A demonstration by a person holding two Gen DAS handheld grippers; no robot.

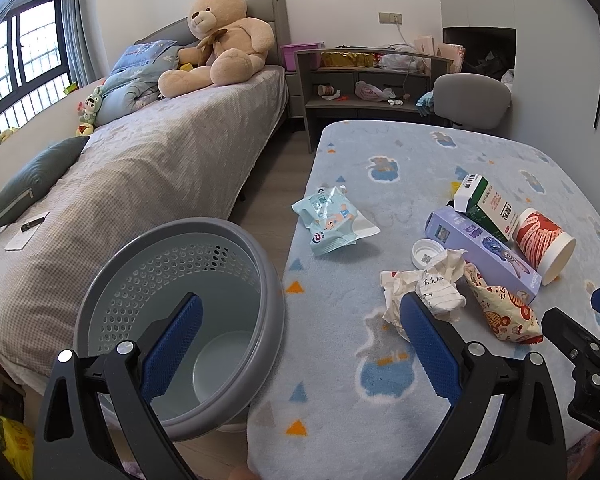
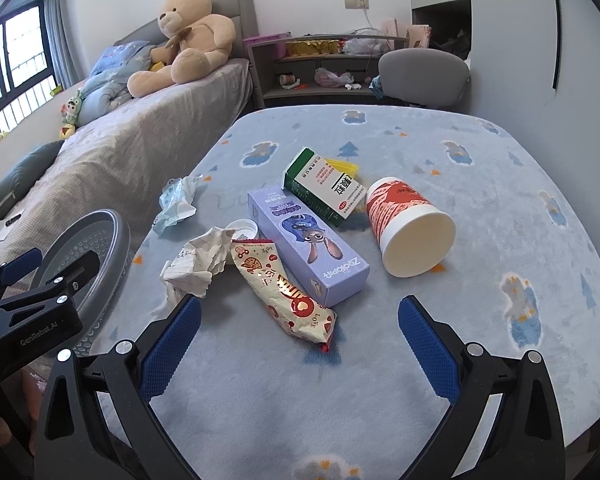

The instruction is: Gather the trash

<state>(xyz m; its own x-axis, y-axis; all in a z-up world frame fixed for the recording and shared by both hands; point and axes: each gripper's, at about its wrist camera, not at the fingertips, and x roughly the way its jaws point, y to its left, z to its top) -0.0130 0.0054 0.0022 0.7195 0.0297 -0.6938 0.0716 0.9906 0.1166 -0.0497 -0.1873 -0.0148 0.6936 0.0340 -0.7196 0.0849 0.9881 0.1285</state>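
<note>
Trash lies on a blue patterned cloth-covered table [image 2: 480, 200]: a snack wrapper [image 2: 288, 296], crumpled paper [image 2: 198, 260], a purple box [image 2: 304, 242], a green-white box [image 2: 324, 186], a red-white paper cup [image 2: 410, 226] on its side, a white lid [image 2: 242, 229] and a blue wipes packet [image 2: 176, 204]. A grey waste bin [image 1: 188, 320] stands left of the table, with nothing visible inside. My left gripper [image 1: 300, 328] is open and empty, spanning the bin's rim and the table edge, its right finger by the crumpled paper [image 1: 428, 288]. My right gripper [image 2: 300, 324] is open and empty just before the snack wrapper.
A bed [image 1: 140, 176] with a large teddy bear [image 1: 220, 36] and a green cushion [image 1: 36, 180] runs along the left. A grey shelf unit [image 1: 364, 80] and a grey chair [image 1: 472, 100] stand behind the table. A yellow bag [image 1: 8, 440] lies on the floor.
</note>
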